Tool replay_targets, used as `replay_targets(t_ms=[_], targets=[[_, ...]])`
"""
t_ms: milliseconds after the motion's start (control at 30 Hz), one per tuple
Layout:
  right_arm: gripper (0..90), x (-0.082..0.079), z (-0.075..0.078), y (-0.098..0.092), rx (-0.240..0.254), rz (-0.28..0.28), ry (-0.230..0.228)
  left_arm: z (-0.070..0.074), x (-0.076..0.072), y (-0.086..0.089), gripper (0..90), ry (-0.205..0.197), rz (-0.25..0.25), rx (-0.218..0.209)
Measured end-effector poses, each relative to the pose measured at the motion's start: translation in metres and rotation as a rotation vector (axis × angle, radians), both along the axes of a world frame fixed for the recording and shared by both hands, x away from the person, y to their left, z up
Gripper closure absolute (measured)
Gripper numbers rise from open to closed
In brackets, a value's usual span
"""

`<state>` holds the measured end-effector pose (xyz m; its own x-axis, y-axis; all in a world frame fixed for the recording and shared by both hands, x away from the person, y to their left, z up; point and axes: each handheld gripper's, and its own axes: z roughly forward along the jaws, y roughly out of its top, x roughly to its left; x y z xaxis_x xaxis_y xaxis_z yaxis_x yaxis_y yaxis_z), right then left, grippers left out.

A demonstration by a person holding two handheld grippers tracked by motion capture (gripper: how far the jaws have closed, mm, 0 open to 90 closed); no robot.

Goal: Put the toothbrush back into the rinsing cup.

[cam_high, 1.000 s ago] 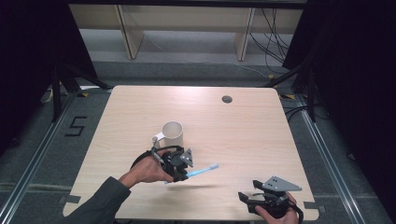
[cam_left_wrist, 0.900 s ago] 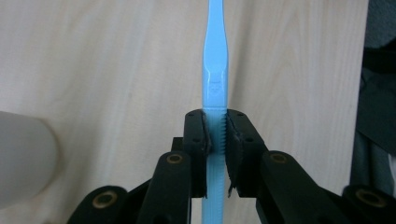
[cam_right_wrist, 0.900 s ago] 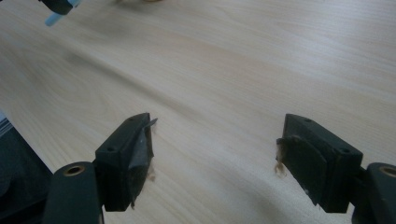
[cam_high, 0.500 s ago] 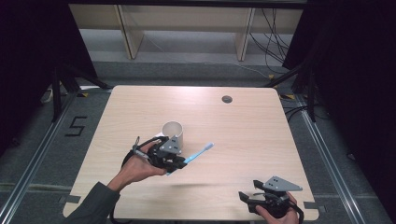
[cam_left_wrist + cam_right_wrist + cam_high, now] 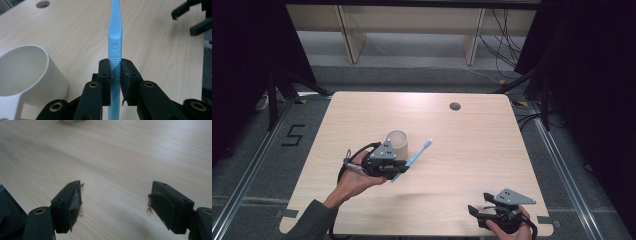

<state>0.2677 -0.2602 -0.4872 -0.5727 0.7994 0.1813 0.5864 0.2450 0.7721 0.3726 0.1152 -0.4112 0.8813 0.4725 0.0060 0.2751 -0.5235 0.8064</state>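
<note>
While its two black jaws press together on the ribbed handle of a light blue toothbrush [image 5: 114, 45], the left gripper [image 5: 115, 75] sits over the near-left part of the table [image 5: 492, 135], held in the person's left hand [image 5: 354, 177]. Seen from the left gripper view, the handle runs straight up between the jaws and narrows toward the far end, with a small embossed mark just above the grip. From the high view the toothbrush [image 5: 417, 154] slants away from the left gripper [image 5: 396, 170] toward the far right, its pale head raised above the wood, just to the right of the cup. A white cup [image 5: 397, 141] stands upright on the table directly beyond the gripper, touching or nearly touching it from this angle; in the left gripper view the cup [image 5: 27, 72] lies to the left of the jaws, its open mouth and part of a handle showing. Well apart, at the near-right edge of the table, the right gripper [image 5: 482, 210] rests in the person's right hand [image 5: 509, 227] with a grey three-cornered plate on top. Its jaws stand wide apart with nothing between them, as the right gripper view shows, the right gripper [image 5: 113, 200] hanging low over bare pale wood. A small round dark hole [image 5: 455, 106] lies in the tabletop near the far edge. Beyond the table stand pale shelf units [image 5: 412, 25] and loose cables [image 5: 507, 35] on the floor.
</note>
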Motion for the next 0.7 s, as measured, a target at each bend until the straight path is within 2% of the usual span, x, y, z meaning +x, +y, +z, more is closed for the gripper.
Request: replay_targets(t_ms=[33,67,133,167,200,267,333,400,433,467,500,533,567,600,633,667,700], targets=[[26.2,0.0,0.0,0.0,-0.001,0.004,-0.003,0.001,0.0,0.001,78.5,0.002,0.005,-0.007],[26.2,0.0,-0.001,-0.001,-0.005,0.003,-0.02,0.001,0.0,0.001,78.5,-0.014,0.005,-0.017],[26.2,0.0,0.0,0.0,-0.006,0.004,-0.005,0.003,-0.001,0.003,78.5,-0.032,0.017,-0.055],[26.2,0.0,0.0,0.0,-0.006,0.004,-0.005,0.003,-0.001,0.003,78.5,-0.032,0.017,-0.055],[26.2,0.001,-0.001,-0.001,-0.016,0.011,-0.023,0.005,-0.001,0.005,78.5,-0.051,0.024,-0.088],[26.2,0.0,0.0,0.0,-0.008,0.005,-0.01,0.006,-0.002,0.007,78.5,-0.063,0.036,-0.098],[26.2,0.001,-0.001,-0.001,-0.014,0.006,-0.017,0.009,-0.003,0.011,78.5,-0.1,0.065,-0.163],[26.2,0.0,-0.001,0.0,-0.006,0.005,-0.01,0.01,-0.003,0.012,78.5,-0.112,0.067,-0.179],[26.2,0.001,0.0,0.0,-0.003,0.003,-0.02,0.013,-0.004,0.016,78.5,-0.129,0.08,-0.221],[26.2,0.002,0.0,-0.001,-0.016,0.014,-0.03,0.013,-0.004,0.019,78.5,-0.139,0.088,-0.246],[26.2,0.0,0.0,0.0,-0.008,0.002,-0.005,0.013,-0.004,0.02,78.5,-0.149,0.101,-0.256],[26.2,0.001,-0.001,0.0,-0.006,0.006,-0.014,0.013,-0.004,0.02,78.5,-0.149,0.101,-0.256],[26.2,0.001,-0.001,0.0,-0.007,0.005,-0.02,0.013,-0.004,0.025,78.5,-0.158,0.118,-0.296],[26.2,0.0,0.0,-0.001,-0.007,0.003,-0.019,0.013,-0.004,0.025,78.5,-0.158,0.118,-0.296],[26.2,0.001,0.0,0.0,-0.002,0.004,-0.018,0.013,-0.005,0.03,78.5,-0.19,0.141,-0.322],[26.2,0.0,0.0,0.0,-0.007,-0.001,0.001,0.013,-0.005,0.033,78.5,-0.202,0.154,-0.335],[26.3,0.0,0.0,0.0,-0.008,0.002,-0.004,0.013,-0.005,0.036,78.5,-0.214,0.165,-0.344]])
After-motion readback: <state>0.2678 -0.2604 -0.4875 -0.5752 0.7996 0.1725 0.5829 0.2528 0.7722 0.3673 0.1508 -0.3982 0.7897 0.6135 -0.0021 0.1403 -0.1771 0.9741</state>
